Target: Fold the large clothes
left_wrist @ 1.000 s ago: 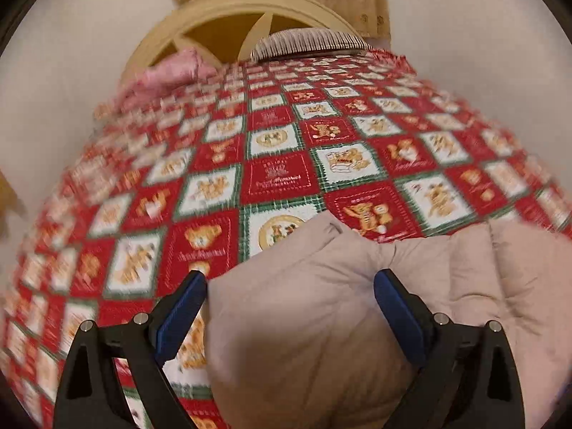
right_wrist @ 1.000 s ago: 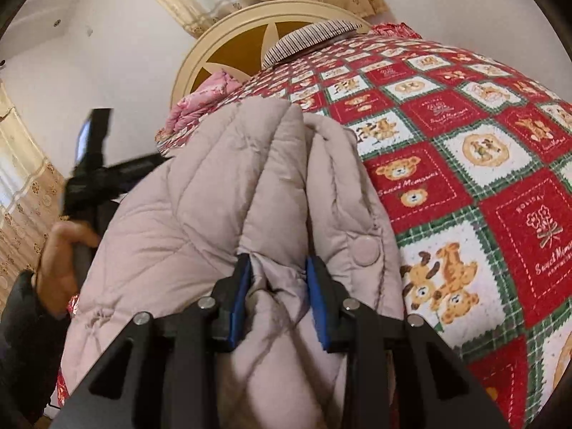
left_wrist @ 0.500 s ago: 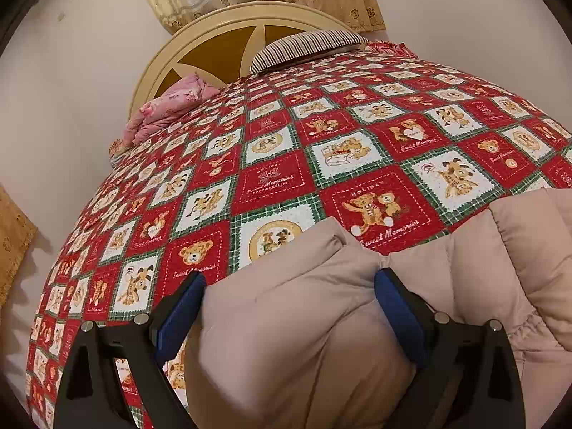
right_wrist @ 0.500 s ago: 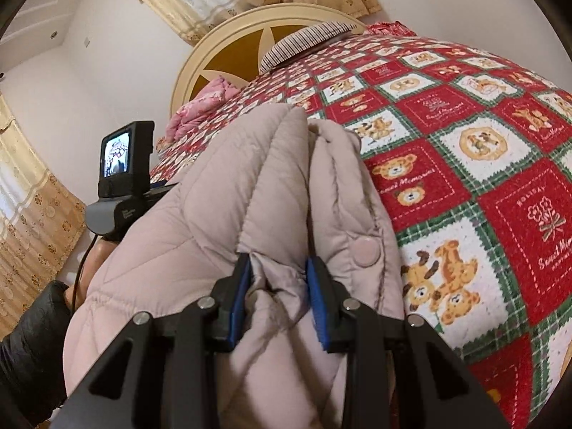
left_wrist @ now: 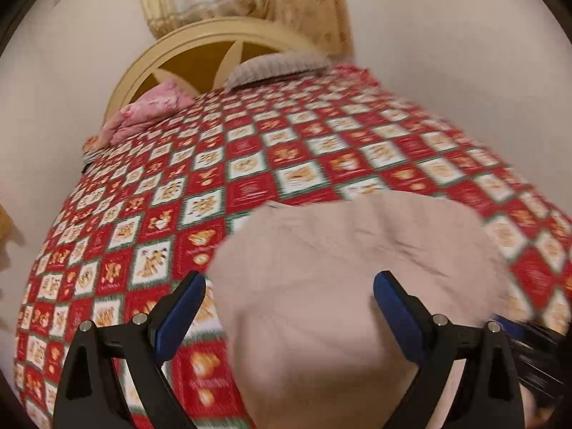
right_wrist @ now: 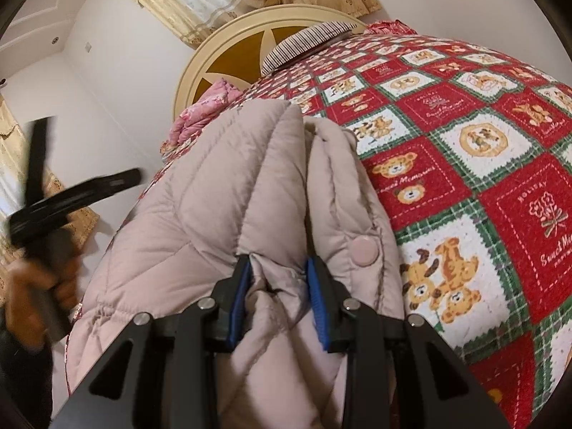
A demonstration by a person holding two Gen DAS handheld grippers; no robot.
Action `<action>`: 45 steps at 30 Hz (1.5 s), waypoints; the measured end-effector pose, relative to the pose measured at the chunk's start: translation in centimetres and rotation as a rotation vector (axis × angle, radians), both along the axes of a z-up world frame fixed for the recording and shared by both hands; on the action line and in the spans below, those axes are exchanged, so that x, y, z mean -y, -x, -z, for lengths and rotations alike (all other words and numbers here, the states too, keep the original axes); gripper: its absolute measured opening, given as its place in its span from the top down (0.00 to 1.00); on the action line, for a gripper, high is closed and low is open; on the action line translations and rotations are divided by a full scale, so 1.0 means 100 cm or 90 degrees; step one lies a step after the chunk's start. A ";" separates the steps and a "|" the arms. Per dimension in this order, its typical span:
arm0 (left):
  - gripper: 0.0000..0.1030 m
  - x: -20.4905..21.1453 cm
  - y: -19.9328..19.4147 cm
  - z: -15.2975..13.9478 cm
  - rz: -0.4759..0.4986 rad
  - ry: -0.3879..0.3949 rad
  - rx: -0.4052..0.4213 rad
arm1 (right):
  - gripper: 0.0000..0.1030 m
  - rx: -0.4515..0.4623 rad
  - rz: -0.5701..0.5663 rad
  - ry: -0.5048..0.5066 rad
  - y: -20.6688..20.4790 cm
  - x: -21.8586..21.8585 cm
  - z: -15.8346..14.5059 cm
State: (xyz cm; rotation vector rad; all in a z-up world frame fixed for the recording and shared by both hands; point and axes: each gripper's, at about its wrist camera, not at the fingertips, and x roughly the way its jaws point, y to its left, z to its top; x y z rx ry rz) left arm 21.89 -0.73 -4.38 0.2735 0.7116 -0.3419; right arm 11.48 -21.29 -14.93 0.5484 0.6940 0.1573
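Pink padded coat (right_wrist: pixel 214 193), one, two grippers

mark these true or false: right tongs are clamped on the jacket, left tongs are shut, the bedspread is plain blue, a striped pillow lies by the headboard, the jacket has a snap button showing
1. The right tongs are clamped on the puffer jacket. True.
2. The left tongs are shut. False: their jaws stand wide apart with the jacket's fabric below them, neither pad pressing on it.
3. The bedspread is plain blue. False: it is a red, white and green patchwork with teddy bears.
4. A striped pillow lies by the round headboard. True.
5. A snap button shows on the jacket. True; it sits just right of the right tongs.
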 end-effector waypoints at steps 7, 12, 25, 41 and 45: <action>0.06 0.033 0.026 0.044 0.020 0.001 -0.045 | 0.68 -0.001 0.009 0.016 0.002 -0.003 -0.002; 0.01 0.027 0.020 0.051 0.009 0.014 -0.048 | 0.65 -0.028 0.038 0.018 0.010 -0.004 -0.013; 0.01 0.039 0.023 0.061 -0.010 0.006 -0.015 | 0.48 -0.070 -0.032 0.181 -0.088 -0.026 -0.072; 0.01 0.049 0.024 0.070 -0.011 -0.009 0.016 | 0.38 -0.081 0.001 0.147 -0.096 -0.013 -0.021; 0.01 0.038 0.029 0.061 0.003 0.013 0.008 | 0.33 -0.078 0.016 0.112 -0.076 -0.004 -0.033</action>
